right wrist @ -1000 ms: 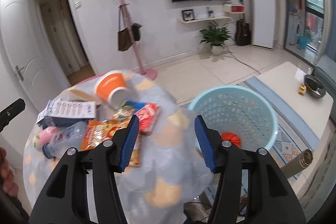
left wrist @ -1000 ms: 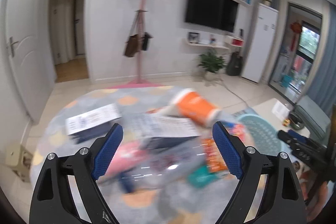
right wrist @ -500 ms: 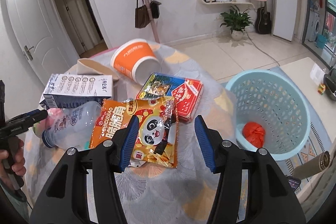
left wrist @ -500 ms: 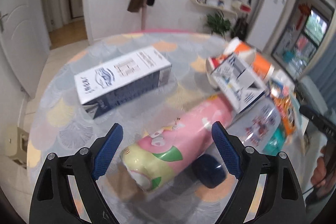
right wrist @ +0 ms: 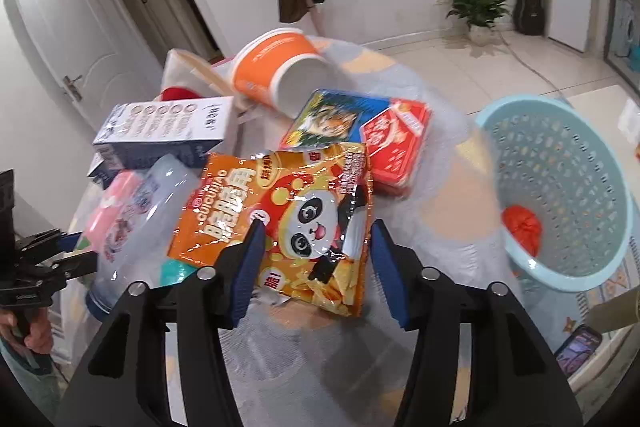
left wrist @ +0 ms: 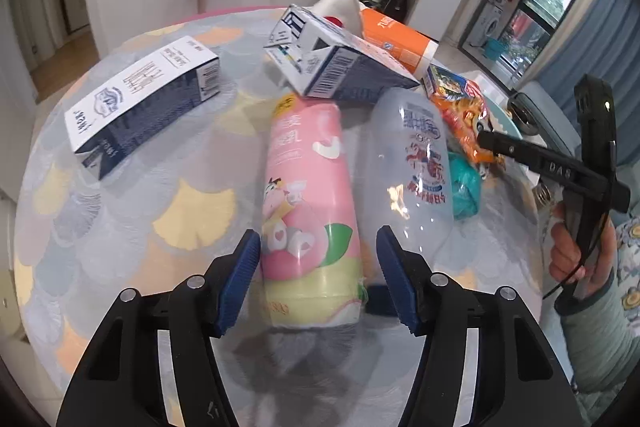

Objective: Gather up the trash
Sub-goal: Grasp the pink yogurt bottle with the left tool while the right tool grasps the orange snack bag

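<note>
plainly, from the left wrist view, the left gripper (left wrist: 318, 275) points down over the round table (left wrist: 120, 227) with its blue pads either side of the pink drink bottle (left wrist: 308, 203), which lies on its side with its pale yellow end toward the camera. the jaws are closing, the bottle sits between them, and a thin gap shows on each side, so nothing is held yet; the straddle looks chosen to clamp across the bottle's width. just right of the pink bottle lies a clear plastic bottle (left wrist: 416, 167), and beyond the pink bottle a dark blue milk carton (left wrist: 340, 71) leans against an orange paper cup (left wrist: 396, 43). a second carton (left wrist: 140, 103) lies well to the left of the pink bottle. from the right wrist view, the right gripper (right wrist: 314, 267) hangs over the orange panda snack bag (right wrist: 280, 219), jaws closing with the bag's lower part between the pads but not yet pinched, as far as can be told. the light blue basket (right wrist: 560, 187) stands off the table edge to the right of the bag, with one red wad (right wrist: 520, 225) in it, likely where the trash goes.
</note>
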